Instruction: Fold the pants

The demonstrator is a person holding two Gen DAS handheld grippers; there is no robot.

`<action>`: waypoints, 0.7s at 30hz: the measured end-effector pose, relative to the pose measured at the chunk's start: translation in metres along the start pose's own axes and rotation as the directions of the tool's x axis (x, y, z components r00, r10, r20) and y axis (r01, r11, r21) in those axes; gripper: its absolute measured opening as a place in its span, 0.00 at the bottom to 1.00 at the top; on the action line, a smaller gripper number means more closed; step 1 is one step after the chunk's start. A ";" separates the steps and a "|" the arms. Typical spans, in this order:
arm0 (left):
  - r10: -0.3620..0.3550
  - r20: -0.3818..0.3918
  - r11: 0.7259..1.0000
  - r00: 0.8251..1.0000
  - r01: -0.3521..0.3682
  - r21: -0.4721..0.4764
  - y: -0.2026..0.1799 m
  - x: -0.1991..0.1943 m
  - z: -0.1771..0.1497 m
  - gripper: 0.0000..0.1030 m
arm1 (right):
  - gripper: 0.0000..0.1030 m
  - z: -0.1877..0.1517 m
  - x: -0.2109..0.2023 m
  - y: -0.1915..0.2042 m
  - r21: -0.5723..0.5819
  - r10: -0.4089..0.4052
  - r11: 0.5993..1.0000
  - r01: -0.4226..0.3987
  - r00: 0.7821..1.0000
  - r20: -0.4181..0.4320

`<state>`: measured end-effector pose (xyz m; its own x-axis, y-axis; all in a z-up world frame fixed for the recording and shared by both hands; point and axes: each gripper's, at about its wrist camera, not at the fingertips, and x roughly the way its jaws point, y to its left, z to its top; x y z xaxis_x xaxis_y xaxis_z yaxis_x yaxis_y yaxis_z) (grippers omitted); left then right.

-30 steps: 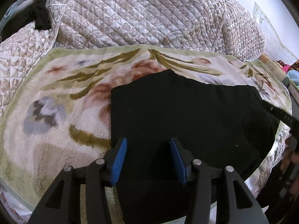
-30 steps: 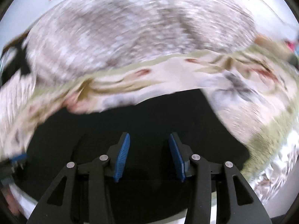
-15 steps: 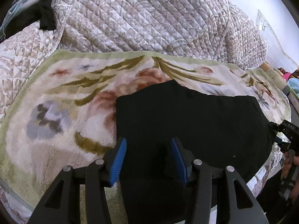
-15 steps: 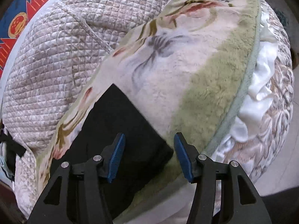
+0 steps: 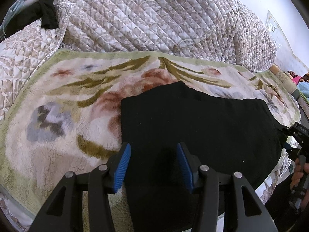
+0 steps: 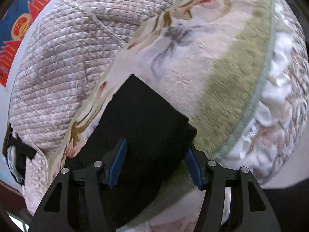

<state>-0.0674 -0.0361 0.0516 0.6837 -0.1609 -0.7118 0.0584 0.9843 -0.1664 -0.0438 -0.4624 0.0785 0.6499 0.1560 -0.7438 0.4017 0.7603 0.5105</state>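
Note:
Black pants [image 5: 197,127] lie folded flat on a floral fleece blanket [image 5: 58,116]. My left gripper [image 5: 153,164] is open and empty, hovering over the pants' near left corner. My right gripper [image 6: 154,162] is open and empty, its fingers either side of the pants' [image 6: 139,116] right end near the blanket's green border; I cannot tell if it touches the cloth. It also shows in the left wrist view [image 5: 295,141] at the pants' right edge, held by a hand.
A bulky quilted cover [image 5: 154,19] is heaped behind the blanket. Dark clothes [image 5: 44,13] lie at the far left. The bed edge with white ruffled cloth [image 6: 274,89] drops off right of the pants. A red and blue poster [image 6: 17,23] hangs on the wall.
My right gripper swung from over the middle of the pants to their right end, tilted, and opened a little wider. My left gripper backed off slightly and stays open.

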 end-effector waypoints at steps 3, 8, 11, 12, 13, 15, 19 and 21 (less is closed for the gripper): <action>0.003 0.003 1.000 1.000 -0.003 -0.003 0.001 -0.001 0.000 0.51 | 0.54 0.009 0.011 0.004 -0.002 0.012 1.000 -0.012 1.000 -0.010; 0.014 0.020 1.000 1.000 -0.014 -0.016 0.009 -0.007 0.003 0.51 | 0.23 0.021 0.013 0.015 -0.054 0.007 0.999 -0.007 1.000 -0.009; 0.030 0.026 0.999 0.999 -0.029 -0.036 0.018 -0.009 0.004 0.51 | 0.20 0.020 -0.004 0.036 -0.145 0.059 0.988 -0.055 0.998 0.024; 0.034 0.023 0.998 0.999 -0.033 -0.046 0.021 -0.008 0.004 0.51 | 0.20 0.019 -0.008 0.044 -0.173 0.079 0.982 -0.073 0.996 0.029; 0.038 0.017 0.998 0.999 -0.037 -0.057 0.025 -0.007 0.005 0.51 | 0.19 0.019 -0.012 0.054 -0.202 0.109 0.974 -0.100 0.994 0.030; 0.048 0.013 0.996 0.999 -0.046 -0.074 0.032 -0.007 0.005 0.51 | 0.19 0.016 -0.016 0.074 -0.247 0.169 0.955 -0.161 0.986 0.010; 0.078 0.037 0.990 0.996 -0.073 -0.124 0.052 -0.017 0.009 0.51 | 0.19 -0.004 -0.020 0.123 -0.361 0.266 0.893 -0.268 0.962 -0.055; 0.091 0.048 0.984 0.995 -0.082 -0.159 0.063 -0.021 0.012 0.51 | 0.19 -0.020 -0.018 0.146 -0.414 0.299 0.855 -0.313 0.949 -0.101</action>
<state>-0.0693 0.0306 0.0643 0.7203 -0.0671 -0.6904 -0.1148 0.9701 -0.2140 -0.0099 -0.3414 0.1582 0.6720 0.4390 -0.5964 -0.1272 0.8618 0.4910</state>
